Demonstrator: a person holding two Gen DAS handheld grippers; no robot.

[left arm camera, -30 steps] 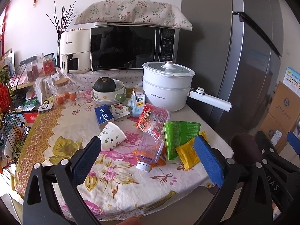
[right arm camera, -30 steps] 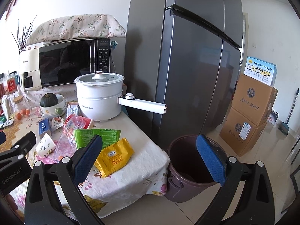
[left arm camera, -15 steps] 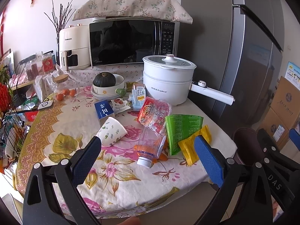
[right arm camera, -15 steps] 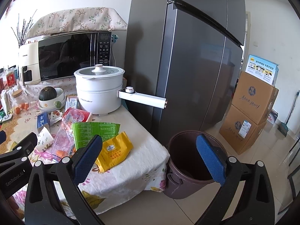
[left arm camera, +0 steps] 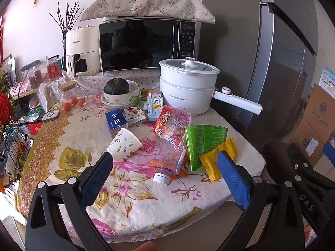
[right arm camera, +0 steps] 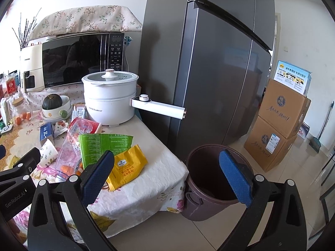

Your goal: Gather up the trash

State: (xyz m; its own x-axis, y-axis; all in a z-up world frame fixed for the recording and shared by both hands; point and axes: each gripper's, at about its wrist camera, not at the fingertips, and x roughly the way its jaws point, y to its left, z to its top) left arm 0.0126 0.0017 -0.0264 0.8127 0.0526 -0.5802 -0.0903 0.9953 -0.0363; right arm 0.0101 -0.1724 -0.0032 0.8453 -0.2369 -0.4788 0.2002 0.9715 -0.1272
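Observation:
Trash lies on the floral tablecloth (left arm camera: 136, 205): a clear plastic bottle (left arm camera: 170, 152) on its side, a green wrapper (left arm camera: 204, 142), a yellow packet (left arm camera: 217, 161), a tipped paper cup (left arm camera: 123, 144), a red wrapper (left arm camera: 163, 119), a blue carton (left arm camera: 116, 122) and a milk carton (left arm camera: 156, 104). My left gripper (left arm camera: 165, 179) is open and empty above the table's near edge, in front of the bottle. My right gripper (right arm camera: 167, 173) is open and empty, between the yellow packet (right arm camera: 127, 167) and the brown bin (right arm camera: 211, 179) on the floor beside the table.
A white electric pot (left arm camera: 188, 87) with a long handle (right arm camera: 159, 108) stands at the back, next to a bowl with a squash (left arm camera: 119, 90), a microwave (left arm camera: 146, 44) and an air fryer. A grey fridge (right arm camera: 209, 62) and cardboard boxes (right arm camera: 278, 123) stand right.
Both grippers have moved forward and slightly lower toward the table; the trash and bin look larger. Nothing was picked up and both stay open.

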